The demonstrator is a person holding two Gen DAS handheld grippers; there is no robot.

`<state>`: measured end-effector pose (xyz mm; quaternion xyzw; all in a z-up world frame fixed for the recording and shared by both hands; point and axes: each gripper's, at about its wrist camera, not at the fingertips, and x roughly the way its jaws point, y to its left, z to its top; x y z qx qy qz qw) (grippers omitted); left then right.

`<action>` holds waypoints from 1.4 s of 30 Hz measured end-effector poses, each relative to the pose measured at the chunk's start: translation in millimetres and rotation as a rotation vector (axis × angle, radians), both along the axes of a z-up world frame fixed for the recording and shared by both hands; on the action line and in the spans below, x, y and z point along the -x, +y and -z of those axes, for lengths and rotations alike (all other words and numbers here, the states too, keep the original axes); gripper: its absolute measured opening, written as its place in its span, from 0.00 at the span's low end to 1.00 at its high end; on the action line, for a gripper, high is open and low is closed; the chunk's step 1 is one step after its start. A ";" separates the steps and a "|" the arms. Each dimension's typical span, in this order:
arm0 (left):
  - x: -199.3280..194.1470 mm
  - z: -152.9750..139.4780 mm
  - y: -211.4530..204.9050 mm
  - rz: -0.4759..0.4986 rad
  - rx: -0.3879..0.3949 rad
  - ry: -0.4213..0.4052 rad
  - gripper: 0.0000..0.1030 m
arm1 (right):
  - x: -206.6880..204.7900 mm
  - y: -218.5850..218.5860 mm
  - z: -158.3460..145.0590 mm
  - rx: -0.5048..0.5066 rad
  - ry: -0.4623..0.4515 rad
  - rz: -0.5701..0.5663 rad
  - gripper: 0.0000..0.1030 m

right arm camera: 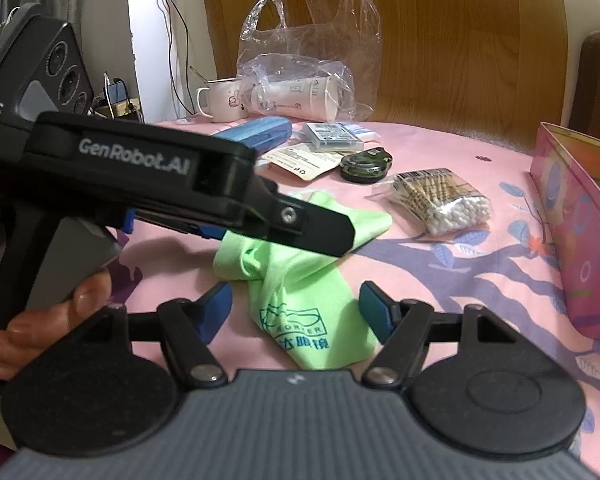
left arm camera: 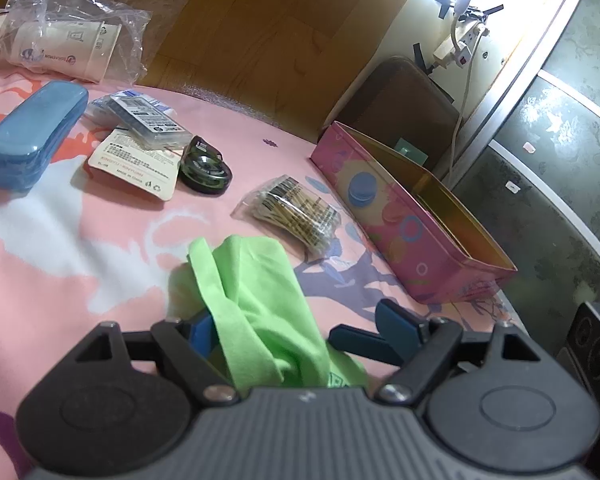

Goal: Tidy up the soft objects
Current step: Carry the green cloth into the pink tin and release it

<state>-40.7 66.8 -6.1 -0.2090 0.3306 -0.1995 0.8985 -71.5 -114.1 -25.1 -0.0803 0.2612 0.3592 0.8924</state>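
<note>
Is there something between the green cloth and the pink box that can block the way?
Yes, partly. A bag of cotton swabs lies on the bedsheet between the green cloth and the long side of the pink box. The box's top is open, so lifting the cloth over the swabs should probably clear them.

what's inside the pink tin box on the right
Inside the open pink rectangular tin box, the gold inner walls show, plus a small green square item at the far end. Its near wall hides most of the floor, so whether anything else lies there cannot be told.
</note>
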 end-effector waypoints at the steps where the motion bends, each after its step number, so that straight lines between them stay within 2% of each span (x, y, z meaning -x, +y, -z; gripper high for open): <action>1: -0.4 0.3 0.6 0.000 0.005 0.004 0.78 | 0.0 0.0 -0.1 -0.001 0.000 0.001 0.71; 2: -1.1 0.9 0.4 0.001 0.008 0.010 0.74 | -0.2 0.7 -0.1 0.000 0.000 0.001 0.71; 3: -2.0 1.5 -0.7 0.004 0.009 0.015 0.71 | -0.2 1.5 0.0 0.002 0.000 0.002 0.63; 4: -3.0 2.1 -2.9 0.013 0.008 0.018 0.60 | 0.1 2.0 0.0 0.003 -0.006 0.004 0.57; 5: -4.5 3.2 -5.9 0.031 0.012 0.024 0.47 | 0.5 2.4 0.1 0.003 -0.014 0.002 0.37; 6: -5.9 4.1 -8.8 0.049 0.019 0.030 0.41 | 1.5 2.5 0.1 -0.001 -0.022 -0.008 0.12; 7: -7.8 4.8 -13.3 0.073 0.028 0.040 0.37 | 3.6 3.2 0.2 0.004 -0.034 -0.015 0.09; 10: -6.1 -7.2 -30.5 0.081 -0.025 -0.004 0.37 | 13.8 1.1 -4.1 0.004 -0.111 0.011 0.08; 14: -12.3 -44.1 -59.7 0.159 -0.036 -0.106 0.37 | 17.7 -15.5 -24.5 -0.007 -0.266 0.072 0.08; 17: -30.7 -76.0 -100.7 0.245 -0.040 -0.167 0.38 | 8.2 -37.1 -40.9 0.018 -0.368 0.157 0.07; 21: -55.8 -102.5 -163.0 0.335 -0.091 -0.243 0.39 | -16.2 -79.6 -58.9 0.033 -0.425 0.297 0.08; 24: -80.3 -110.5 -207.2 0.354 -0.093 -0.238 0.47 | -41.6 -114.7 -66.6 0.054 -0.425 0.406 0.07; 25: -86.1 -111.0 -219.0 0.356 -0.090 -0.231 0.55 | -51.9 -126.7 -68.0 0.057 -0.410 0.442 0.07; 26: -90.5 -111.6 -229.5 0.342 -0.100 -0.226 0.71 | -62.2 -137.0 -68.2 0.069 -0.397 0.483 0.08; 27: -91.7 -110.6 -235.8 0.317 -0.116 -0.229 0.76 | -74.7 -147.1 -67.2 0.094 -0.380 0.532 0.11; 28: -91.8 -110.6 -238.7 0.266 -0.126 -0.234 0.76 | -86.8 -156.6 -64.4 0.125 -0.363 0.573 0.15; 30: -93.6 -108.3 -230.0 0.243 -0.093 -0.214 0.77 | -108.3 -169.6 -57.1 0.204 -0.269 0.624 0.68; 31: -93.0 -106.1 -223.2 0.250 -0.071 -0.207 0.77 | -113.8 -177.0 -54.8 0.213 -0.233 0.662 0.73; 35: -74.6 -102.2 -182.2 0.160 -0.113 -0.259 0.81 | -98.5 -194.0 -56.9 0.094 -0.231 0.662 0.73; 38: -62.8 -95.8 -144.9 0.108 -0.107 -0.263 0.81 | -75.9 -179.9 -61.1 0.015 -0.258 0.630 0.73; 42: -39.8 -77.3 -79.9 0.002 -0.093 -0.242 0.81 | -49.3 -145.8 -66.8 -0.071 -0.325 0.535 0.73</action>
